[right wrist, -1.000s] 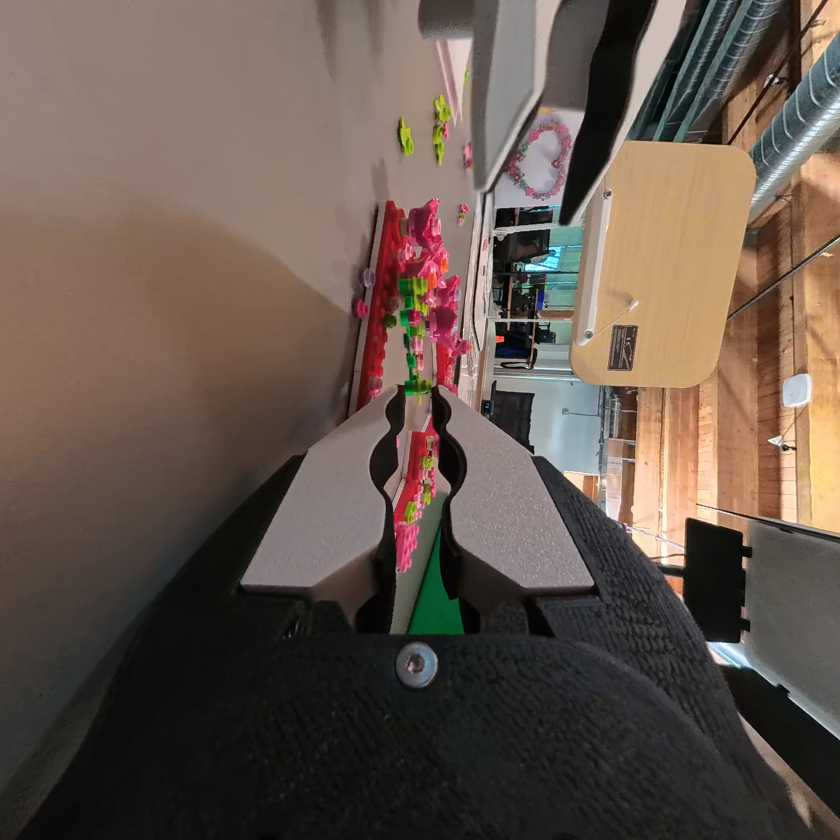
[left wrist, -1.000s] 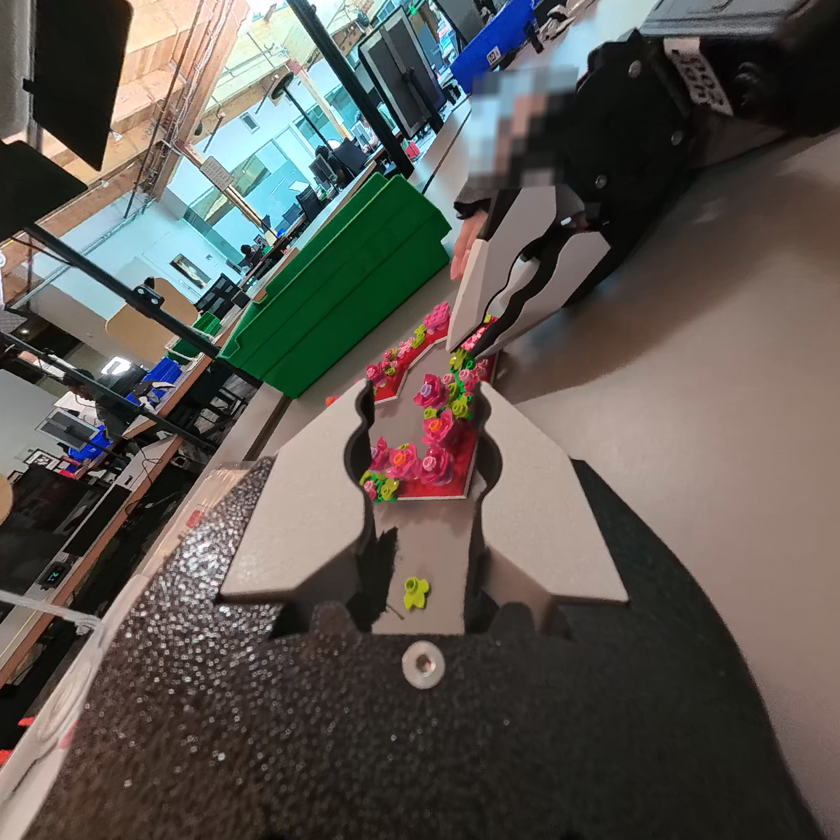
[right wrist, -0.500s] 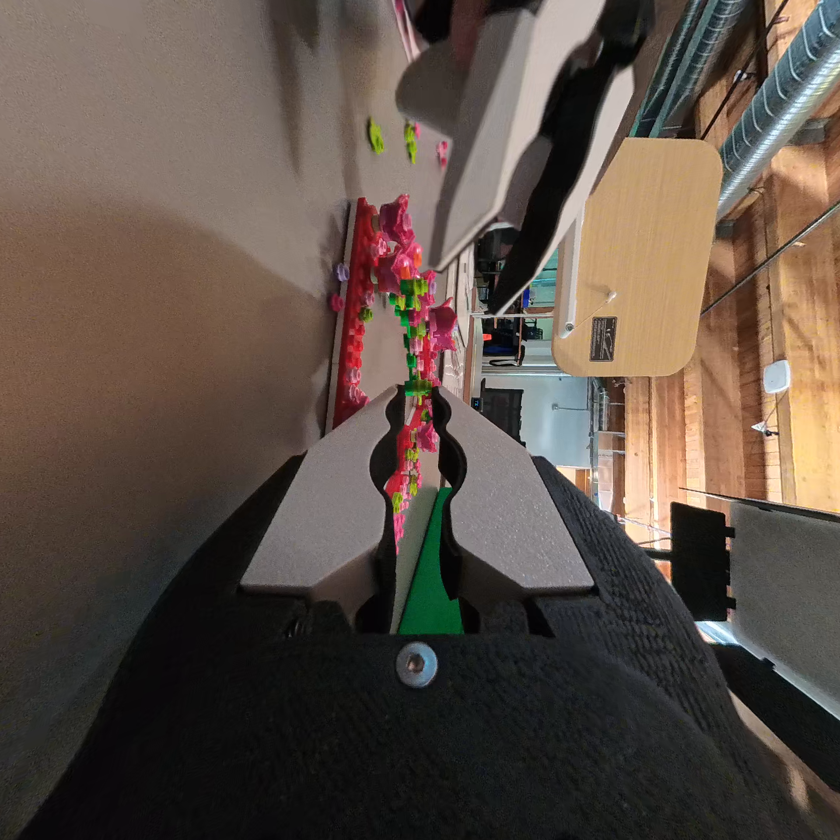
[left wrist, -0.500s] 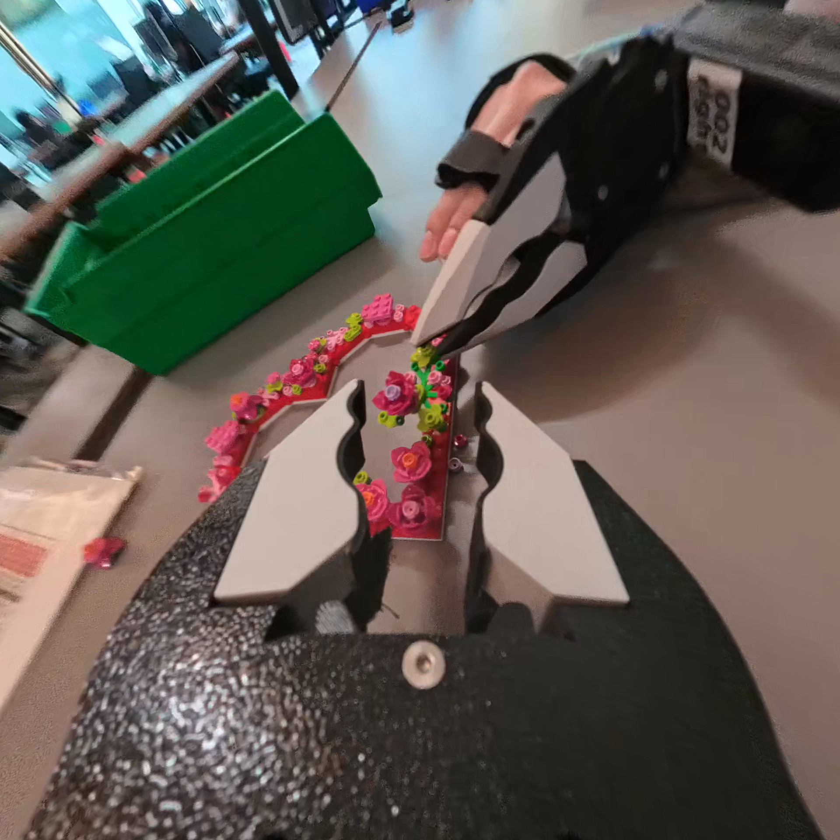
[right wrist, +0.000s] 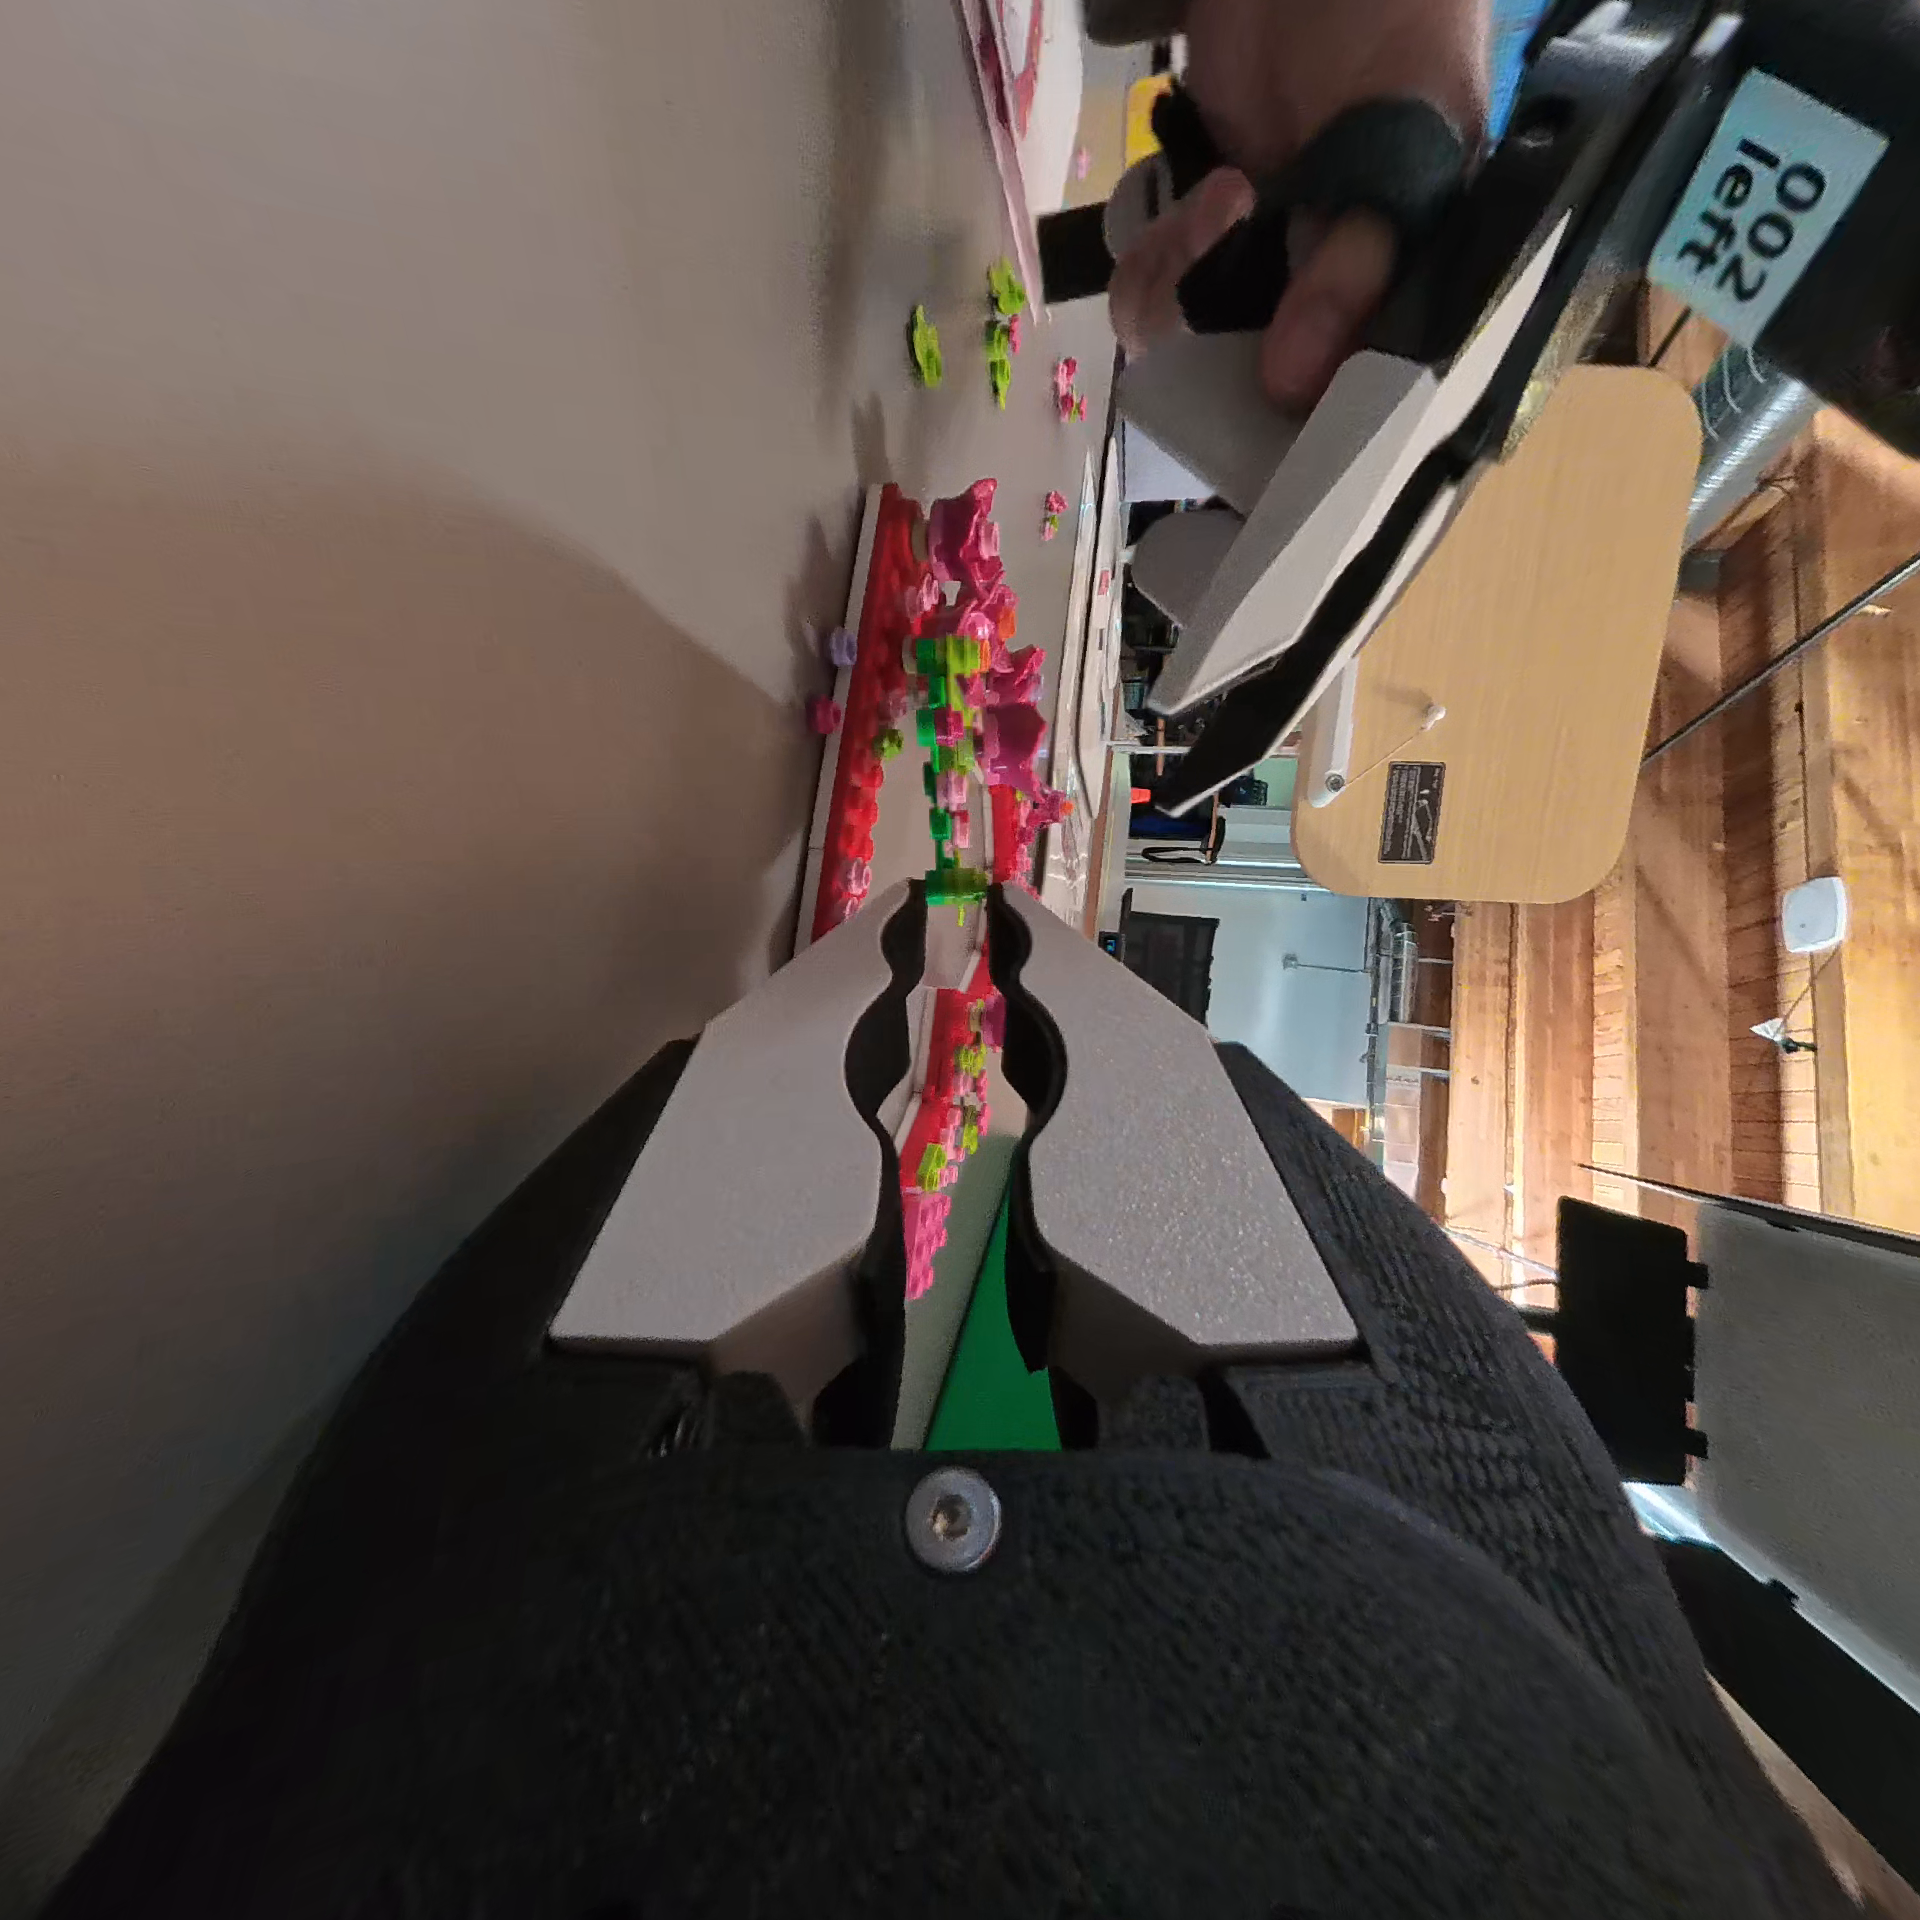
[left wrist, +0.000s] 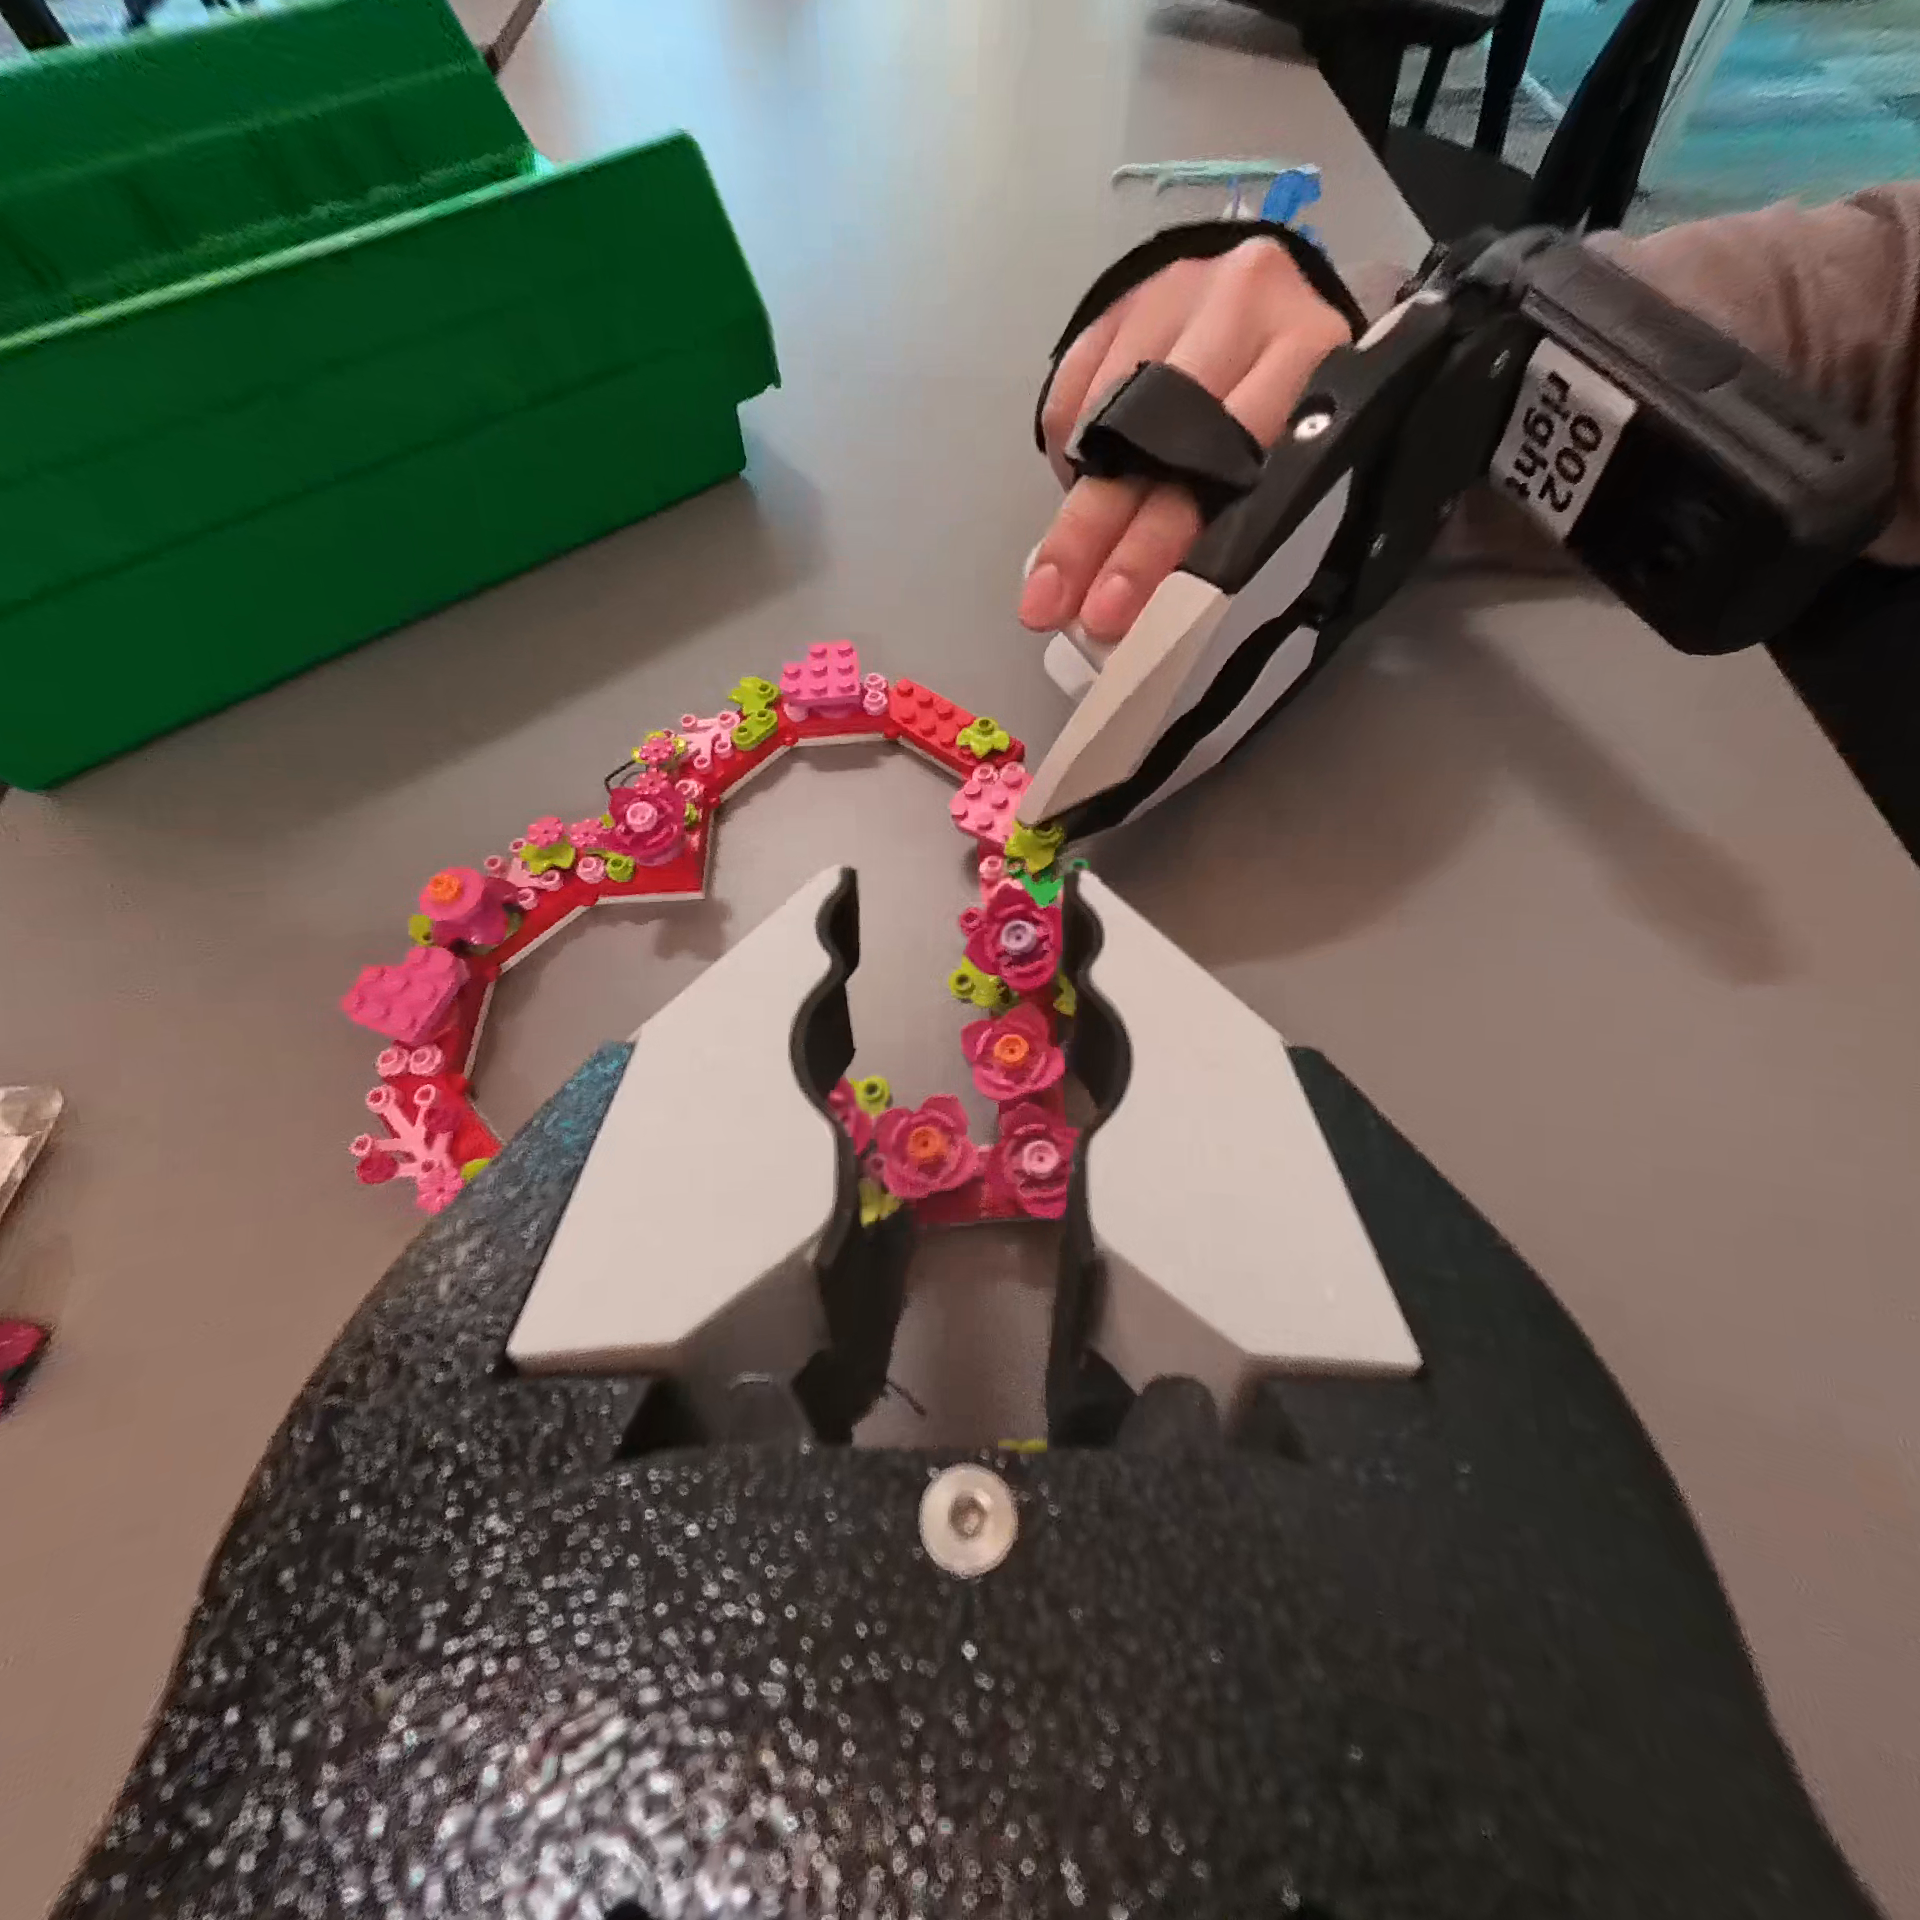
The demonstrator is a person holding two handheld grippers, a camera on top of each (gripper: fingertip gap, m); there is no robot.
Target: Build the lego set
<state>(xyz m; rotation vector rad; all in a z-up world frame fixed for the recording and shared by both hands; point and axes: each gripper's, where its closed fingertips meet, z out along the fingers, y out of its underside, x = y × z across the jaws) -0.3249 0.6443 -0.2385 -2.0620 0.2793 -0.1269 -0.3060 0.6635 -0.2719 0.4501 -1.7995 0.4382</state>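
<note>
A red heart-shaped lego frame [left wrist: 665, 883] with pink flowers and lime leaves lies on the grey table; it also shows edge-on in the right wrist view [right wrist: 862, 727]. My left gripper [left wrist: 961, 883] is open and empty, hovering over the heart's lower right side, with pink roses [left wrist: 1013, 1049] between its fingers. It shows in the right wrist view [right wrist: 1164, 758] above the frame. My right gripper [right wrist: 951, 894] is shut on a small bright green leaf piece [right wrist: 954, 883]. Its tips [left wrist: 1049, 821] touch the frame's right side, next to a pink plate [left wrist: 987, 805].
Green bins [left wrist: 364, 364] stand behind the heart at the left. Loose lime leaves [right wrist: 925, 343] and pink bits [right wrist: 1068, 384] lie beyond the frame, near a booklet [right wrist: 1003, 114]. Two small studs [right wrist: 840, 646] lie beside the frame. A plastic bag [left wrist: 21, 1132] is at the left edge. Across from one pair of fingers to the other is roughly 5 cm.
My left gripper has risen, tilted downward and come over the heart, still open. My right gripper has stayed shut at the frame's right side with the green piece.
</note>
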